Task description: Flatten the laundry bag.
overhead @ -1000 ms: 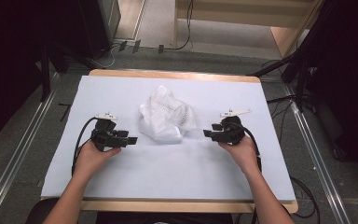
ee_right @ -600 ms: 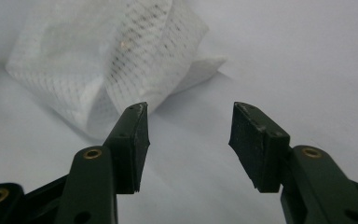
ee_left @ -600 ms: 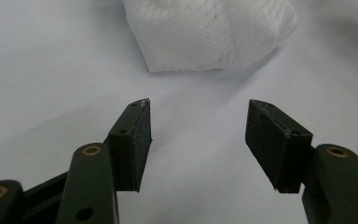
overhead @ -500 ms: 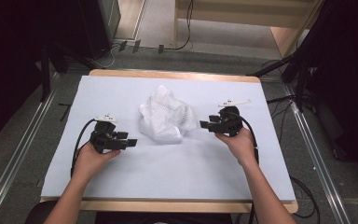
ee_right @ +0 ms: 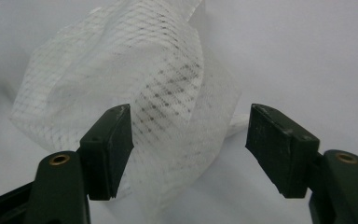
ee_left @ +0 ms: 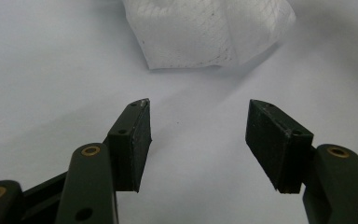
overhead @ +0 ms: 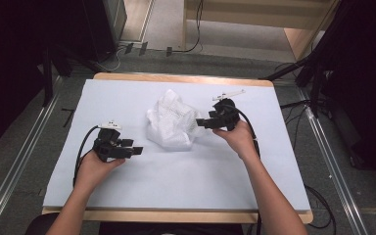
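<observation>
A crumpled white mesh cloth [overhead: 170,123] lies in the middle of the white-covered table [overhead: 186,196]. My right gripper [overhead: 199,122] is at the cloth's right edge, pointing left into it. In the right gripper view the right gripper [ee_right: 191,135] is open, its jaws having just been opening. A fold of the mesh cloth [ee_right: 144,88] stands in the gap, and the pads do not press it. My left gripper [overhead: 138,150] rests low on the table to the cloth's lower left. The left gripper [ee_left: 198,128] is open and holds nothing, with the mesh cloth [ee_left: 205,32] a short way ahead.
The table's wooden edge [overhead: 176,215] runs along the near side. Black cables [overhead: 81,156] trail from both grippers. Metal floor rails [overhead: 14,166] flank the table, and dark stands [overhead: 318,68] sit at the back right.
My right gripper has moved left and away from me, up to the cloth's edge, and its jaws have spread wider. The left gripper has stayed where it was.
</observation>
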The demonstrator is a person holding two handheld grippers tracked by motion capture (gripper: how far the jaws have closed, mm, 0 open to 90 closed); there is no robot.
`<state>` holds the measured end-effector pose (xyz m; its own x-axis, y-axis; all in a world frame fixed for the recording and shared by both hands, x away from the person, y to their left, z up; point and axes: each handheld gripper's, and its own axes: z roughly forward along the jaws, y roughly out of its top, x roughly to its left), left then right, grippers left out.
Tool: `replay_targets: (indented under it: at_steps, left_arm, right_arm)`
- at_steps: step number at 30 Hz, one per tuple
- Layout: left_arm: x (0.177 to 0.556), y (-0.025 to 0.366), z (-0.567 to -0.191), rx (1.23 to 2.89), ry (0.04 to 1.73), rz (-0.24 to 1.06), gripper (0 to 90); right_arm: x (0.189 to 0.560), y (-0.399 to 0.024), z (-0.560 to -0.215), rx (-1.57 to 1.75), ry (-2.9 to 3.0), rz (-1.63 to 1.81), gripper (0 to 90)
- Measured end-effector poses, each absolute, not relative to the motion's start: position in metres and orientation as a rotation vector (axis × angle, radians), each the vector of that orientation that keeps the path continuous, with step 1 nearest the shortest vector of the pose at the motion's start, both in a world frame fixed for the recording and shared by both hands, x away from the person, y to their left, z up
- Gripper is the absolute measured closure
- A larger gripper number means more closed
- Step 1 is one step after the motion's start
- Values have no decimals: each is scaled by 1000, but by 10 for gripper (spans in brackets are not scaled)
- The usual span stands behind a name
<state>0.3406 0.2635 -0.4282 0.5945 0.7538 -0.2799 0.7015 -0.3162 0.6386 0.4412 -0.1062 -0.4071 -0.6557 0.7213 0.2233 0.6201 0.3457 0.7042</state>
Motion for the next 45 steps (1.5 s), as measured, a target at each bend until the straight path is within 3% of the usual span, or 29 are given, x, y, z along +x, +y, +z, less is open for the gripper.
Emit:
replay_targets:
  at_steps: [11, 13, 18, 22, 34, 45]
  left_arm:
    - [335, 269, -428, 2072, 1153, 106, 412]
    - [333, 271, -428, 2073, 1164, 110, 412]
    - [330, 278, -427, 2052, 1193, 124, 415]
    - [328, 284, -426, 2042, 1205, 130, 417]
    - [329, 296, -422, 2013, 1242, 140, 423]
    - [332, 304, -420, 1991, 1259, 146, 423]
  right_arm:
    - [473, -86, -415, 1303, 2473, 1190, 234]
    - [477, -85, -421, 1338, 2510, 1226, 325]
    - [475, -79, -426, 1267, 2579, 1274, 697]
    - [468, -72, -418, 1164, 2582, 1286, 773]
    - [435, -57, -389, 943, 2599, 1357, 790]
    - [410, -30, -383, 825, 2679, 1403, 765]
